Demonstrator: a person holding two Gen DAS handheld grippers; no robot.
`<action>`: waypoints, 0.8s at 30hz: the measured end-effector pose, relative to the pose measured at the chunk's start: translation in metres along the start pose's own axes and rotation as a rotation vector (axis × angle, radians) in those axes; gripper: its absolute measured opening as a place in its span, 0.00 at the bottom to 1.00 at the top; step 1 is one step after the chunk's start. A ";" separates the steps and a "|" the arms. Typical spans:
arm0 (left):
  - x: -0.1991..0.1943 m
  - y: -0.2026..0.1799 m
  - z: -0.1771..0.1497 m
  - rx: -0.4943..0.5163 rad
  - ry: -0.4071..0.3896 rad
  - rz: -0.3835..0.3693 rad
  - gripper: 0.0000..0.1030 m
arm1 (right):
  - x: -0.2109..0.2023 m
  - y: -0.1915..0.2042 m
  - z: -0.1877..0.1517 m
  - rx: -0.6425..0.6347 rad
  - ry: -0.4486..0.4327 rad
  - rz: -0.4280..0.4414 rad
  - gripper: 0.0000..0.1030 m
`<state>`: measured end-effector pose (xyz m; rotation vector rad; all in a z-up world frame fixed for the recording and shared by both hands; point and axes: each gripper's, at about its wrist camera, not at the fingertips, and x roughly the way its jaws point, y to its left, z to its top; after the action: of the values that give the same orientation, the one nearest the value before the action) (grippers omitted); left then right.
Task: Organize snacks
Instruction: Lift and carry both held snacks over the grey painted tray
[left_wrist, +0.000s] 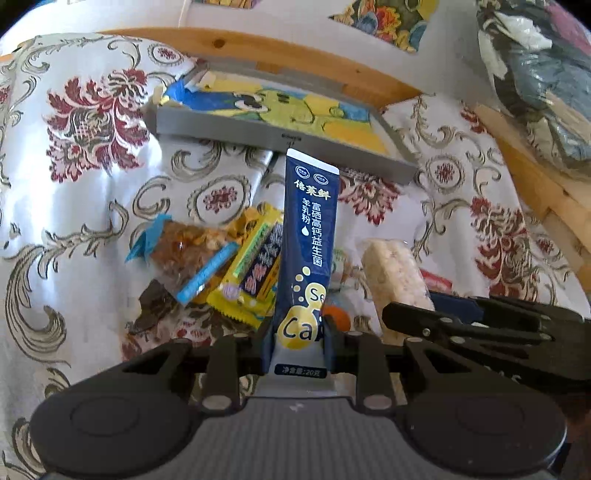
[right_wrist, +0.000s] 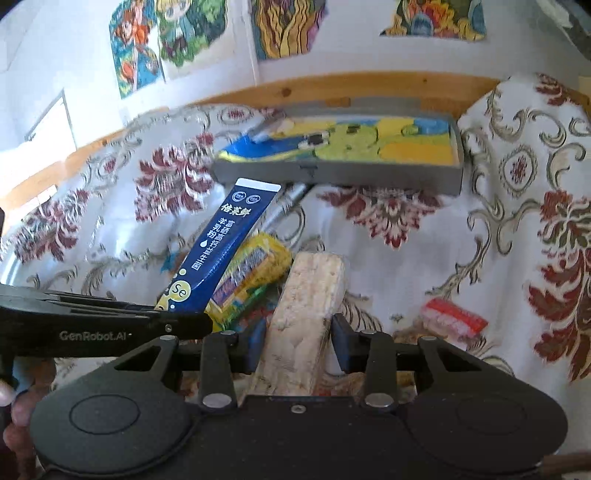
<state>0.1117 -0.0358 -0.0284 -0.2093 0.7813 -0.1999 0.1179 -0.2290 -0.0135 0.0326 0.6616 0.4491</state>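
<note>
A tall navy-blue foil sachet (left_wrist: 308, 236) is clamped upright by the left gripper (left_wrist: 298, 341). A pale rectangular puffed-rice bar (right_wrist: 303, 310) is pinched by the right gripper (right_wrist: 295, 347), above the floral tablecloth (right_wrist: 406, 240).

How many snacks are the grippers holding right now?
2. The left gripper is shut on a blue sachet; the right gripper is shut on a rice bar. More snacks lie on the cloth.
</note>
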 end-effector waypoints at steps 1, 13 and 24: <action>0.000 0.000 0.003 0.001 -0.007 0.001 0.28 | -0.001 -0.001 0.002 0.002 -0.014 0.005 0.39; 0.007 -0.002 0.067 -0.020 -0.092 0.035 0.28 | 0.002 -0.025 0.047 0.018 -0.222 -0.009 0.39; 0.046 -0.019 0.153 0.008 -0.184 0.098 0.28 | 0.055 -0.089 0.116 0.101 -0.443 -0.062 0.39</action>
<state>0.2507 -0.0481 0.0515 -0.1787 0.6061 -0.0892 0.2607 -0.2734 0.0305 0.2009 0.2481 0.3329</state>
